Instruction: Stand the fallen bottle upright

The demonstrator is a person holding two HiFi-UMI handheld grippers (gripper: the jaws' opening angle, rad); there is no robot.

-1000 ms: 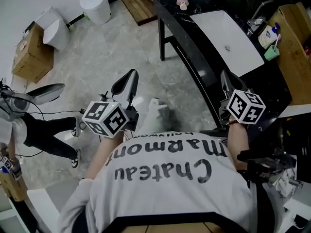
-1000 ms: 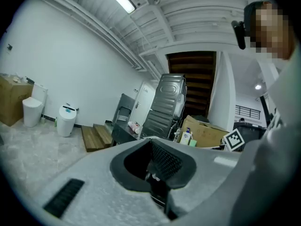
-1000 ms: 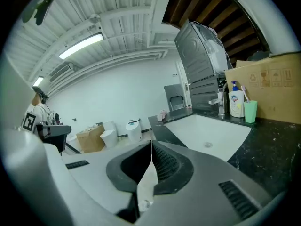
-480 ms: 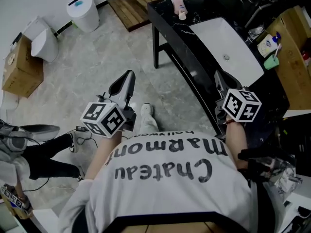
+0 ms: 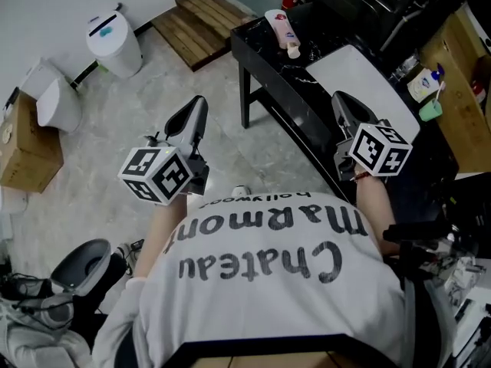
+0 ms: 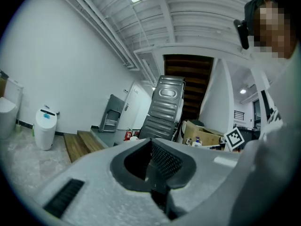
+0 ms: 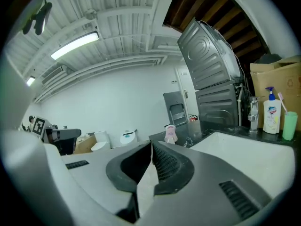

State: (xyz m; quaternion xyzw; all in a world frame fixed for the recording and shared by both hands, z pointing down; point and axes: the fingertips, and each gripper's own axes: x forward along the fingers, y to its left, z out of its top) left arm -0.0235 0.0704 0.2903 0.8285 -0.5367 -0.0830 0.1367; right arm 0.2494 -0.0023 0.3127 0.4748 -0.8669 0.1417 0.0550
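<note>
A pink bottle (image 5: pixel 281 31) with a white cap lies on its side at the far end of the black counter (image 5: pixel 268 67); it shows small in the right gripper view too, as the pink bottle (image 7: pixel 170 133). My left gripper (image 5: pixel 196 107) is held over the floor left of the counter, jaws shut and empty, and my left gripper (image 6: pixel 151 147) points toward the far wall. My right gripper (image 5: pixel 342 107) hovers over the counter's near part beside the basin, well short of the bottle. My right gripper (image 7: pixel 151 149) is shut with nothing held.
A white sink basin (image 5: pixel 360 75) is set in the counter. A soap dispenser (image 5: pixel 426 79) and a green cup (image 5: pixel 431 110) stand at the right. On the floor are a white bin (image 5: pixel 113 43), a wooden platform (image 5: pixel 201 18) and a cardboard box (image 5: pixel 23 140).
Both grippers have moved forward alongside the counter and slightly up. The bottle now lies closer ahead of them. Both jaws stayed shut.
</note>
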